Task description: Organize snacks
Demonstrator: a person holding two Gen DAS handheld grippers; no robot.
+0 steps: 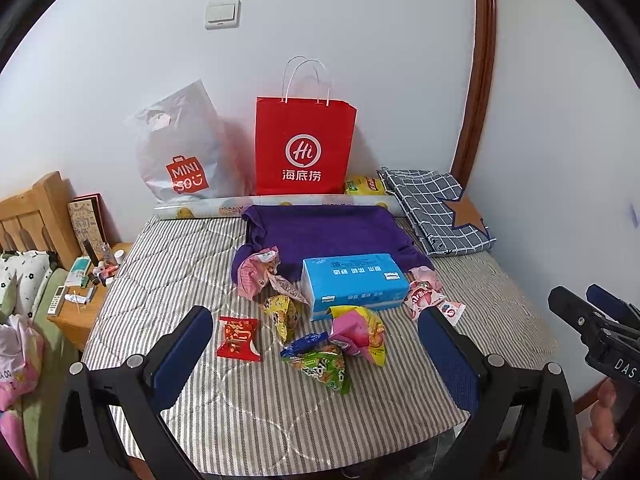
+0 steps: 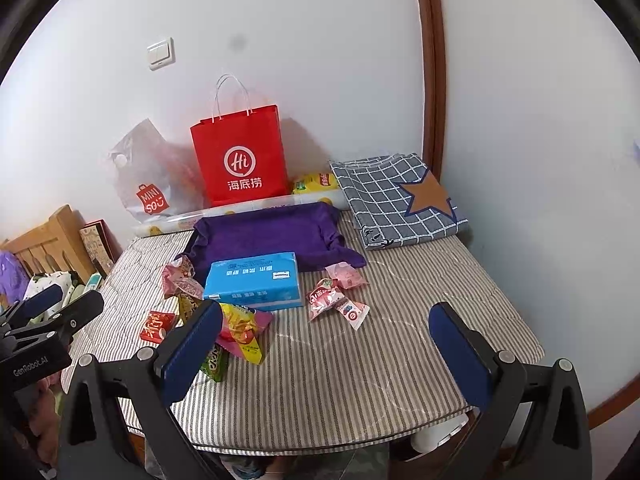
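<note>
Crinkled colourful snack packets (image 1: 316, 336) lie scattered around the blue tissue pack (image 1: 354, 286).

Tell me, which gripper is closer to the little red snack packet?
Left. The left gripper hovers just right of the red snack packet; the right gripper hangs farther right.

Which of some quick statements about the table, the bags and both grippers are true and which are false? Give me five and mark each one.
1. The red paper bag stands upright against the wall. True.
2. The blue tissue pack lies inside the red paper bag. False: it lies on the striped table cover, in front of the purple cloth.
3. The left gripper is open and holds nothing. True.
4. The right gripper is shut on the pink snack packet. False: it is open, and the packet lies on the cover.
5. The red snack packet rests on the checked cloth. False: it lies on the striped cover.
</note>
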